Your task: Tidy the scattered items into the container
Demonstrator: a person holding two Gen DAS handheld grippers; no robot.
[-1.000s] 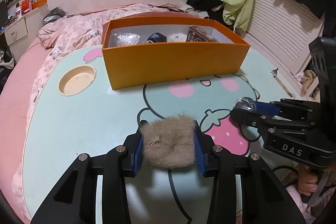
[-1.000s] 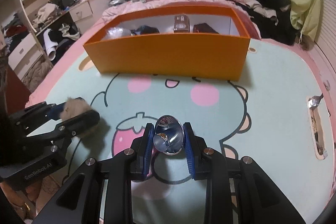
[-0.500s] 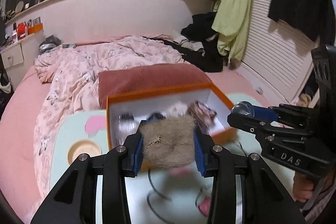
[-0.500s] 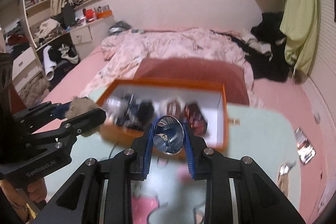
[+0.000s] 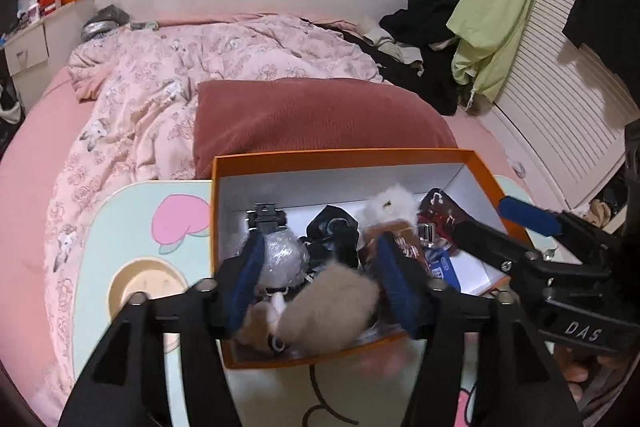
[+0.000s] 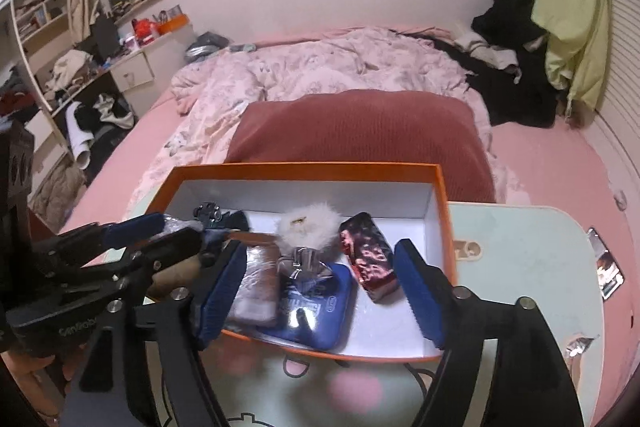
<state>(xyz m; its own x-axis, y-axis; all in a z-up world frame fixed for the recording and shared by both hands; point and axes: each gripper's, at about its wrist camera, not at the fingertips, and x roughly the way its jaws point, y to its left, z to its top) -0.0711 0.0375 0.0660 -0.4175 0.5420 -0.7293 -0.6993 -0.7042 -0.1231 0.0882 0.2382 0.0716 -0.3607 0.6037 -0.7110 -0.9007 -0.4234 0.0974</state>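
The left claw (image 5: 320, 279) hung over the near left part of the orange box (image 5: 340, 157); its jaws had just been opening and stood wide, and the tan fluffy ball (image 5: 332, 311) sat between them but free of the blue pads, tumbling down inside the box by its near wall; so that thing looked let go. Just ahead of this claw lay a shiny wrapped ball (image 5: 280, 255), a black clip (image 5: 266, 217) past it, and a dark bundle (image 5: 334, 233) a bit to the right; a white fluffy ball (image 5: 390, 203) sat further ahead and to the right. The right claw (image 6: 320, 287) hung over the near right part of the same box; its jaws had just been opening too and stood wide with nothing pressed between the pads; the little shiny silver thing (image 6: 304, 263) lay between and just ahead of them, resting on a blue flat pack (image 6: 316, 303), so it seemed dropped in as well. A clear-wrapped packet (image 6: 256, 287) lay beside the left pad, and a dark red shiny box (image 6: 370, 259) lay nearer the right pad. Both carried things looked done; on the mint green table (image 6: 520, 267), well off to the right of the right claw, some small shiny bits (image 6: 608, 267) were left outside; they might need picking up next, though I could not tell what they were.
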